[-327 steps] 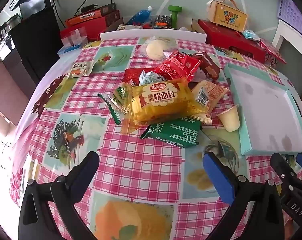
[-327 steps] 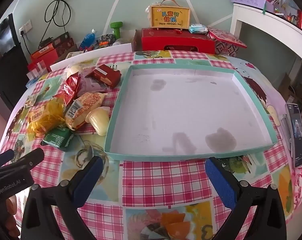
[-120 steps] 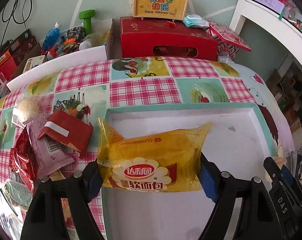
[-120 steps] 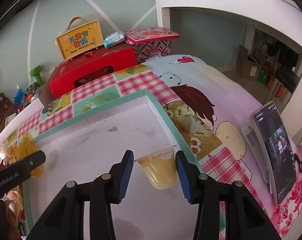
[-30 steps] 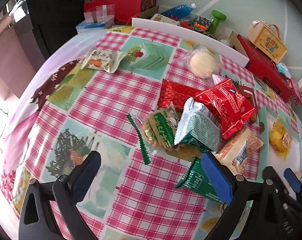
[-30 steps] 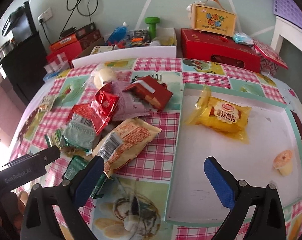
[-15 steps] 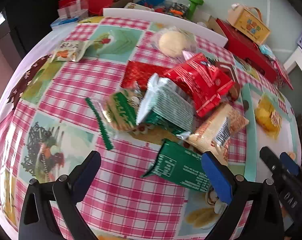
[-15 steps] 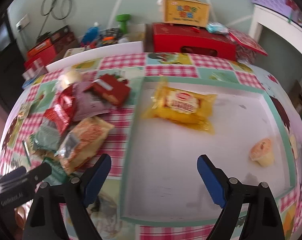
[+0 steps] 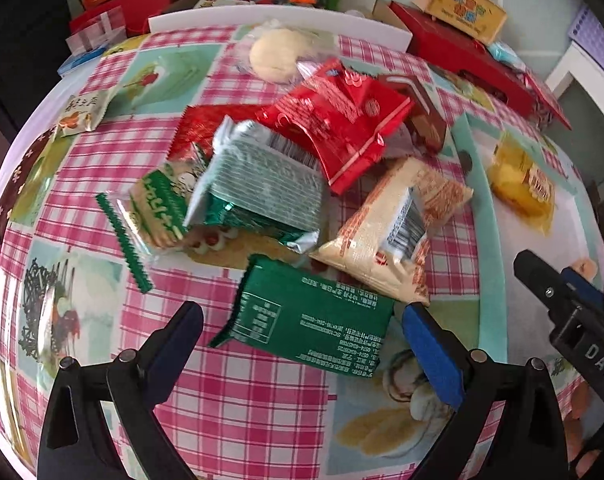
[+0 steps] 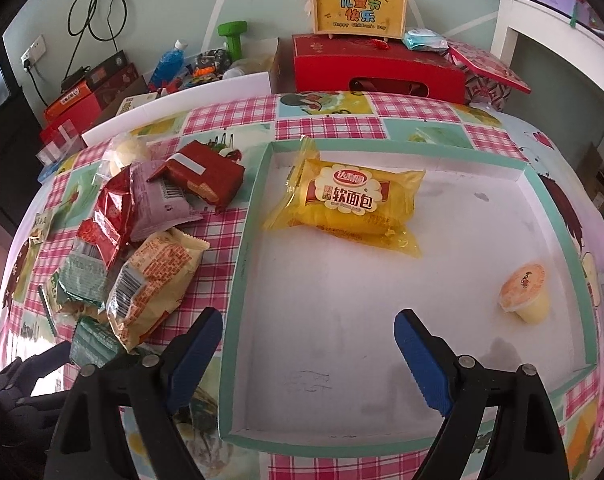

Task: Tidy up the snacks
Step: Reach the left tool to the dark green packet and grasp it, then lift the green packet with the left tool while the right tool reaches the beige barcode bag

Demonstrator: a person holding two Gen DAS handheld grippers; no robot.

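Snacks lie in two groups about the teal-rimmed tray (image 10: 237,276): inside it are one yellow bread pack (image 10: 352,204), long axis running across the tray near its far-left corner, and one jelly cup (image 10: 526,294) by its right wall, foil lid tilted up and left. Beside the tray's left rim lies a loose pile whose nearest piece, one dark green packet (image 9: 310,318), lies flat, printed back up, long axis crosswise between the spread, empty fingers of the left gripper (image 9: 302,354). The left wrist view alone shows this packet whole, while the right wrist view alone shows the tray's whole floor, beneath the right gripper (image 10: 308,360), whose fingers are likewise spread and empty.
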